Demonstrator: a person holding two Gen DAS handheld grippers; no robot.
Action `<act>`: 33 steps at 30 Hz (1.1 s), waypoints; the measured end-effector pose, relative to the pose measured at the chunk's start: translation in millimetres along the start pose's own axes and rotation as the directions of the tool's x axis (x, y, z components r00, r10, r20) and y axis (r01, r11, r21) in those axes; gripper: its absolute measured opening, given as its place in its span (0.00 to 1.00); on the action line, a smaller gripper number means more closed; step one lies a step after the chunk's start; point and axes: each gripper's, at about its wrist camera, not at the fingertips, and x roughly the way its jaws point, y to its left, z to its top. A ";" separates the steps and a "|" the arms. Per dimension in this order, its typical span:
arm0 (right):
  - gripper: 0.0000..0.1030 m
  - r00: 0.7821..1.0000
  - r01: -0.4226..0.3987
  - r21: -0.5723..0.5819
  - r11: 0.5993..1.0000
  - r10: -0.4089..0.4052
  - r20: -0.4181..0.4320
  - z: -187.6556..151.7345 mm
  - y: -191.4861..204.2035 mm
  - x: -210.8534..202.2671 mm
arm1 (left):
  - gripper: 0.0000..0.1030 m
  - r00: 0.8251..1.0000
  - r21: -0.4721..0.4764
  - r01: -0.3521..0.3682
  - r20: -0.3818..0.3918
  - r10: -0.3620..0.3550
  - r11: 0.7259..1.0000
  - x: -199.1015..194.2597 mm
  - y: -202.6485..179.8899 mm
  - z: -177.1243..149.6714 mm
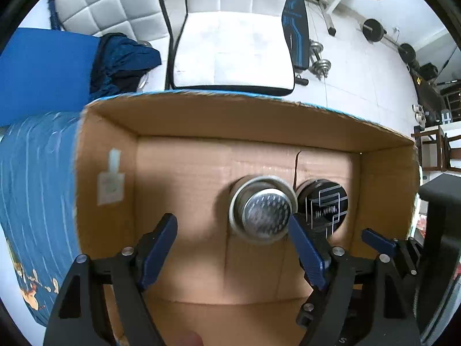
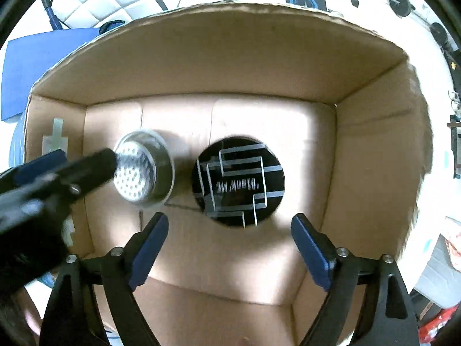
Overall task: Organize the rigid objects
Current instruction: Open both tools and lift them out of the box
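Two blue-padded grippers, left (image 1: 232, 236) and right (image 2: 229, 238), hang over the open brown cardboard box (image 2: 374, 150), jaws apart, holding nothing. Silver perforated metal cup (image 2: 144, 170) and black round printed tin (image 2: 239, 184) sit side by side mid-floor.

Left gripper (image 1: 232, 248): black rigid frame with triangular cut-outs in the arms, two fingers faced with blue ribbed pads (image 1: 157, 252), and round silver screws at the linkage joints. A white letter "S" is printed low on the right arm. Right gripper (image 2: 229, 255): identical construction, with black frame, blue pads (image 2: 312, 255), silver pivot screws and triangular arm cut-outs.
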 end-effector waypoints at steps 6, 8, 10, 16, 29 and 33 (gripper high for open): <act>0.94 0.998 0.062 -0.010 0.998 -0.062 0.027 -41.6 11.9 -10.0 | 0.87 0.999 0.012 -0.017 0.035 0.016 1.000 -21.0 9.8 -28.1; 0.95 0.997 0.064 -0.003 0.998 -0.064 0.041 -55.6 12.9 -14.3 | 0.87 0.999 0.010 -0.002 0.041 0.002 1.000 -27.6 11.1 -37.8; 1.00 0.996 0.066 0.007 0.998 -0.067 0.063 -66.4 18.5 -22.2 | 0.90 0.999 0.010 -0.003 0.054 0.002 1.000 -34.7 9.6 -45.9; 1.00 0.986 0.069 0.042 0.997 -0.075 0.151 -107.0 33.1 -51.3 | 0.92 0.990 0.018 -0.045 0.134 0.042 0.999 -63.5 9.6 -78.5; 1.00 0.941 0.120 0.037 0.992 -0.126 0.315 -166.8 46.1 -134.8 | 0.92 0.927 0.019 -0.126 0.357 0.111 0.992 -133.9 16.7 -155.5; 1.00 0.926 0.116 0.045 0.992 -0.125 0.357 -191.7 49.7 -153.5 | 0.92 0.919 0.026 -0.110 0.382 0.092 0.994 -151.4 16.5 -174.6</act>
